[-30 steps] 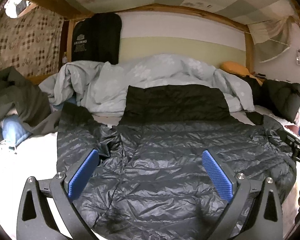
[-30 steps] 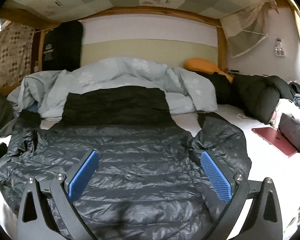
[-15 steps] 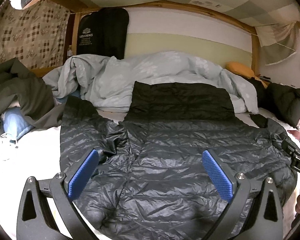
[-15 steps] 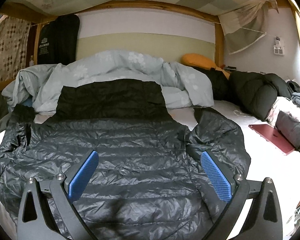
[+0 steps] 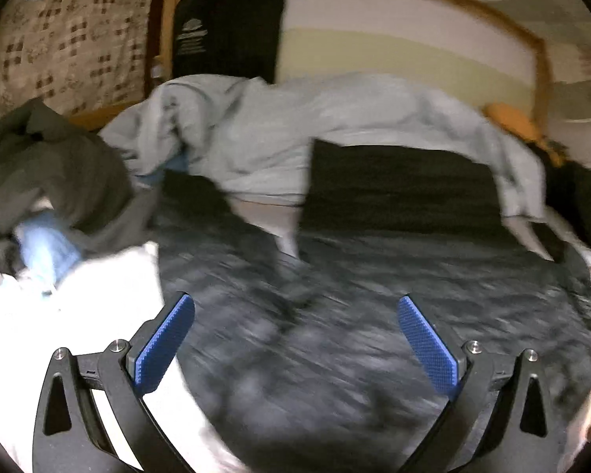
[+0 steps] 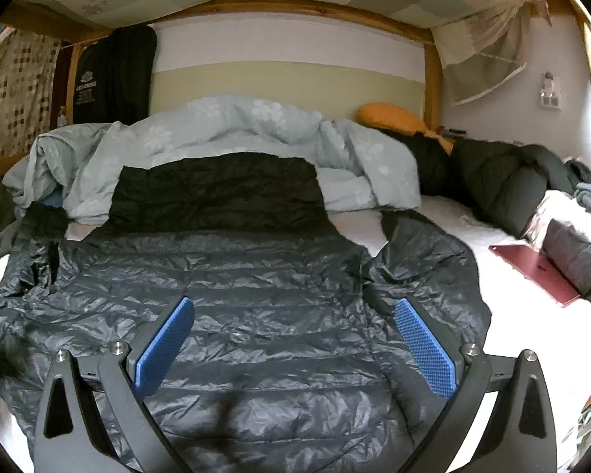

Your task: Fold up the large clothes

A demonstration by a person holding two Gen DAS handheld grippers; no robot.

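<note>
A dark grey quilted down jacket (image 6: 264, 307) lies spread flat on the white bed, its black hood (image 6: 216, 193) toward the far end and its sleeves out to both sides. It also shows, blurred, in the left wrist view (image 5: 374, 315). My left gripper (image 5: 295, 339) is open and empty above the jacket's left part, near its left sleeve (image 5: 216, 236). My right gripper (image 6: 293, 339) is open and empty above the jacket's right part, with the right sleeve (image 6: 425, 264) just ahead of its right finger.
A crumpled light blue duvet (image 6: 236, 138) lies behind the hood. A red laptop (image 6: 532, 272) and dark coats (image 6: 504, 181) lie at the right. A dark green garment (image 5: 51, 173) and blue cloth (image 5: 43, 244) lie at the left. Bare white sheet (image 5: 78, 315) borders the jacket.
My left gripper has swung left and closer over the jacket, and its view is now blurred. My right gripper has shifted slightly. Both stay open.
</note>
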